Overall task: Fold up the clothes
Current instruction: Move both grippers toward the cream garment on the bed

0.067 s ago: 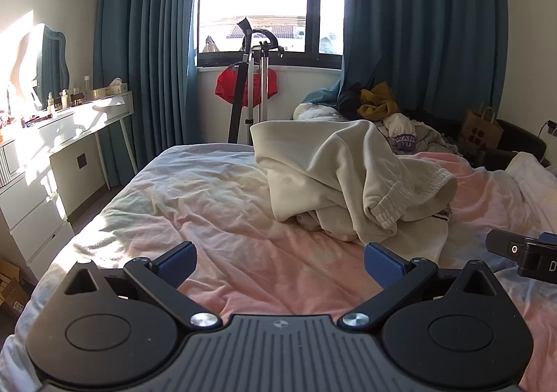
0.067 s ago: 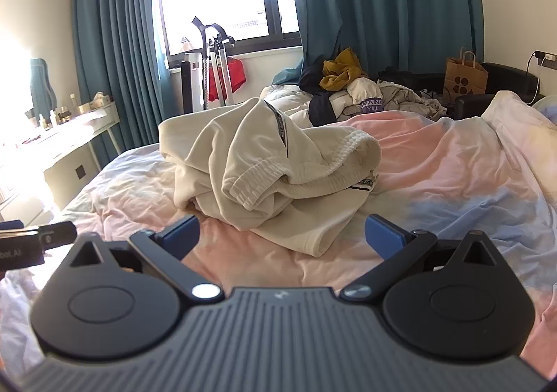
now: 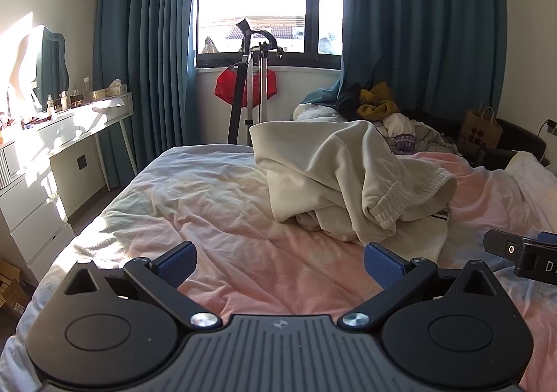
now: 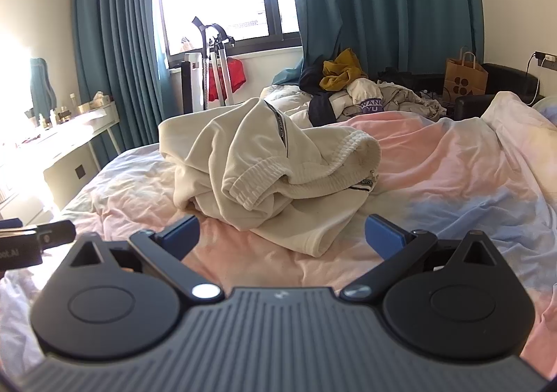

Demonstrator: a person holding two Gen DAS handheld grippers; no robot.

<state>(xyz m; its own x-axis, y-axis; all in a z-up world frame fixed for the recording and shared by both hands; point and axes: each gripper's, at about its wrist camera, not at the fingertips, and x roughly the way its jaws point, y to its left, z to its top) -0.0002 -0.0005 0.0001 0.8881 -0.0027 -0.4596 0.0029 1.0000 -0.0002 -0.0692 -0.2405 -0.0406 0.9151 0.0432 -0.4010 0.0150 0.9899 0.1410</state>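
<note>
Both pairs of blue fingers (image 3: 177,263) are spread wide with nothing between them. Ahead lies the cream sweatpants (image 4: 264,169) heap, crumpled mid-bed on the pink cover (image 4: 435,162), near but clear of the left gripper (image 3: 280,265) and right gripper (image 4: 282,235), which hover level side by side. A far garment (image 4: 371,106) reads "WANG YU". Bare cover surrounds the heap.
</note>
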